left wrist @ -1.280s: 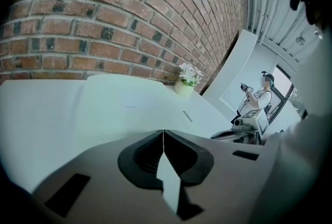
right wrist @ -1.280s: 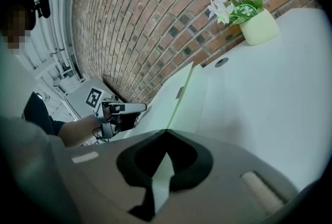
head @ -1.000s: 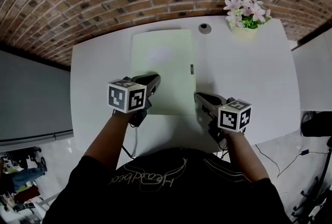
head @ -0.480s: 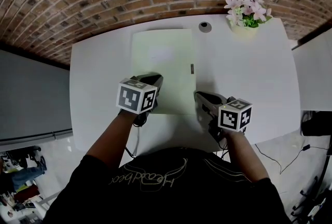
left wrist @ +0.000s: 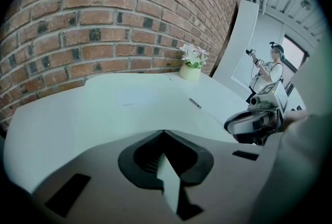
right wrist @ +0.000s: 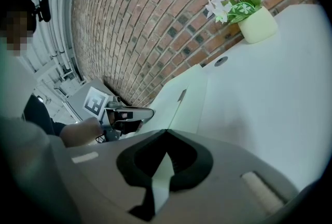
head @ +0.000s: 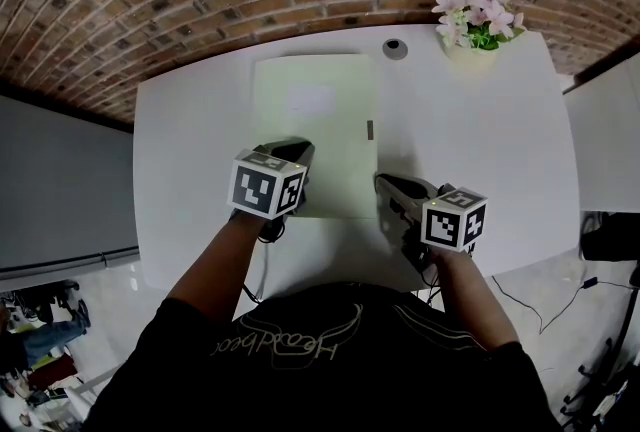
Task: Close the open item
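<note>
A pale green flat case (head: 315, 110) lies on the white table (head: 480, 140) with its lid down flat. A small dark clasp (head: 369, 130) sits on its right edge. My left gripper (head: 292, 150) hovers over the case's near left corner, jaws shut with nothing between them. My right gripper (head: 386, 186) is just off the case's near right corner, also shut and empty. The left gripper view shows the case (left wrist: 129, 109) ahead of the closed tips (left wrist: 164, 131). In the right gripper view the case (right wrist: 192, 93) stretches beyond the closed tips (right wrist: 166, 131).
A pot of pink flowers (head: 472, 30) stands at the table's far right, with a small round dark object (head: 395, 50) left of it. A brick wall runs behind the table. A person (left wrist: 270, 67) stands far off to the right.
My left gripper has shifted a little to the right, over the case's near left corner. The right gripper and the case have stayed put.
</note>
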The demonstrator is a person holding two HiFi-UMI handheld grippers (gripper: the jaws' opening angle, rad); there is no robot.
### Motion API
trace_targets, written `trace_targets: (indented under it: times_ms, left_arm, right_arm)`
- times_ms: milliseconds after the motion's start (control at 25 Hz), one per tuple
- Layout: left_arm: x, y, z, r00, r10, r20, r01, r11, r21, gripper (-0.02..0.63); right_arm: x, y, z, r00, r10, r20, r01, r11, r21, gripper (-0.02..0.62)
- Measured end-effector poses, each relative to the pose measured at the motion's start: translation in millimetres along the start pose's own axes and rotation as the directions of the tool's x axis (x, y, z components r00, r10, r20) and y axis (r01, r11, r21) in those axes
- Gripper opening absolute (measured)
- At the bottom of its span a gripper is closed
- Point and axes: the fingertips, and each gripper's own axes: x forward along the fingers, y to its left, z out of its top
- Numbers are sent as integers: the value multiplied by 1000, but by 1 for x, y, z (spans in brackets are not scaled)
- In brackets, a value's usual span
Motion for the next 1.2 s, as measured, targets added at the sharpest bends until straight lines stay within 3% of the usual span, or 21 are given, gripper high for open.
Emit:
trace_targets:
  times_ms: [480,960,1200]
  left_arm:
    - [2,0,-2,999,44,-5,-44,998,33,3]
    - [0,0,2,999,23,-45,-21,999,43,3]
    - [-3,-2,5,999,17,-28,-16,999,49,3]
  right_arm:
    - [0,0,0,1000,4,-6,-4,1000,-3,3]
    - [0,0,2,999,11,-30,-10,1000,21,3]
    - [1,2,4,999,25,-37,-24,999,31,3]
